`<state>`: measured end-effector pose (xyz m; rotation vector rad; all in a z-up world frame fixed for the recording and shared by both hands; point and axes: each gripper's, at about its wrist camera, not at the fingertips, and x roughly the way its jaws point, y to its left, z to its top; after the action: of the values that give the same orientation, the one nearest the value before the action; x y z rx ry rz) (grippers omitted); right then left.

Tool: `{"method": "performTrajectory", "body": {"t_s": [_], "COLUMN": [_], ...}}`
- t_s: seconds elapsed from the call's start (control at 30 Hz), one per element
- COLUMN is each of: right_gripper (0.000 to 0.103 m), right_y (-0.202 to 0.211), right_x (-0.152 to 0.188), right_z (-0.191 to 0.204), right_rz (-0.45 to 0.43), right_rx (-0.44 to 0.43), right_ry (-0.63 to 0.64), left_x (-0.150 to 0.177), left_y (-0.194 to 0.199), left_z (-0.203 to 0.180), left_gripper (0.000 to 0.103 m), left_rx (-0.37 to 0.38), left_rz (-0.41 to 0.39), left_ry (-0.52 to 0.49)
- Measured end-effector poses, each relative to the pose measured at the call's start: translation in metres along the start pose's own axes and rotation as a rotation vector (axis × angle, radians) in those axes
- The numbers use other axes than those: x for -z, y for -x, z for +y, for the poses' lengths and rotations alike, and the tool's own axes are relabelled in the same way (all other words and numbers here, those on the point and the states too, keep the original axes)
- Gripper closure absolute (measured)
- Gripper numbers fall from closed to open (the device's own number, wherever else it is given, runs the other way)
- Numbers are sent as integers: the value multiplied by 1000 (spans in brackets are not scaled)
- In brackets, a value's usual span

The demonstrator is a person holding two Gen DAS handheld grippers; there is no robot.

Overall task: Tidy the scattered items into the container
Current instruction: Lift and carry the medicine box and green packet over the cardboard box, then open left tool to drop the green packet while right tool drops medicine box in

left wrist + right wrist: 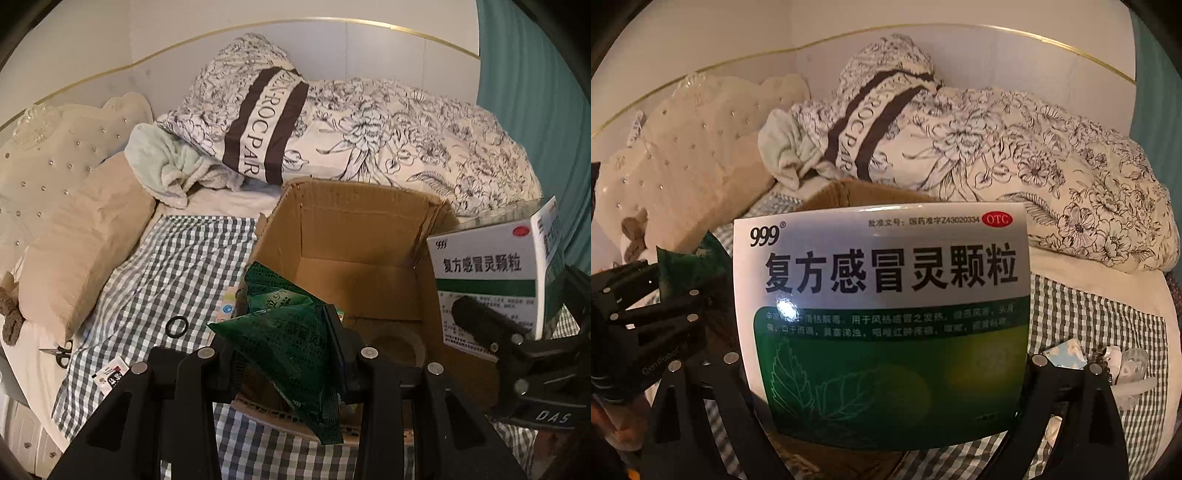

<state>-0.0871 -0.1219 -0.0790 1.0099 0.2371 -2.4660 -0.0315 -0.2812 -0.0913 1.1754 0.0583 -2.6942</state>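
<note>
Bed, gingham cloth [177,266]: cardboard box [354,236] at 12 o'clock. Left gripper [280,354] clamped on green sachets [291,350]; right gripper [886,369] clamped on medicine carton [882,317]. Release advised only once fully over the opening.

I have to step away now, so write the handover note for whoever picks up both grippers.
Left gripper: shut on the green sachets, held over the near edge of the cardboard box.
Right gripper: shut on the white-and-green medicine box, held up at the box's right side.
Done: a tape roll appears to lie in the box already.
Left: release both held items into the box, then collect the black ring, scissors and small packet on the checked cloth, plus the small clutter on the right.
</note>
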Motion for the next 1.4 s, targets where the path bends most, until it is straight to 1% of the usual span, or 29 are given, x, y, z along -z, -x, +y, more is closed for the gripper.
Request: {"method": "performTrajectory", "body": {"t_s": [0.13, 0.2, 0.27, 0.3, 0.37, 0.4, 0.57, 0.67, 0.73, 0.93, 1.0, 1.13, 1.23, 1.4], "right_gripper": [8, 8, 8, 8, 8, 8, 8, 8, 8, 7, 0, 0, 0, 0], "right_y": [-7, -9, -10, -11, -14, -17, -27, -27, -24, -7, 0, 5, 14, 38], "right_x": [1, 2, 3, 3, 4, 4, 5, 4, 4, 0, 0, 0, 1, -2], "right_z": [2, 4, 7, 9, 13, 13, 16, 15, 14, 22, 27, 38, 43, 38], "right_rz": [-21, -32, -37, -41, -36, -31, 0, 0, 0, -27, -37, -35, -63, -104], "right_rx": [31, 32, 29, 32, 12, 1, 0, -5, -16, -16, -17, 6, 27, 25], "right_ry": [41, 55, 73, 89, 106, 105, 108, 96, 89, 106, 127, 167, 191, 173], "left_x": [3, 4, 5, 5, 5, 5, 2, -1, -3, -6, -7, -11, -12, -13], "left_y": [-17, -24, -28, -30, -31, -31, -28, -23, -18, 2, 10, 29, 43, 60], "left_z": [-2, -3, -3, -3, -2, -2, 0, 2, 3, 10, 13, 16, 16, 11], "left_gripper": [65, 63, 57, 55, 42, 40, 40, 40, 38, 35, 33, 30, 30, 29], "left_rx": [-7, -12, -18, -18, -21, -26, -31, -34, -41, -45, -41, -46, -48, -50], "left_rz": [33, 44, 52, 57, 60, 59, 56, 44, 34, 3, -9, -46, -66, -92], "left_ry": [-2, 1, 5, 8, 12, 14, 19, 23, 28, 56, 75, 92, 90, 87]}}
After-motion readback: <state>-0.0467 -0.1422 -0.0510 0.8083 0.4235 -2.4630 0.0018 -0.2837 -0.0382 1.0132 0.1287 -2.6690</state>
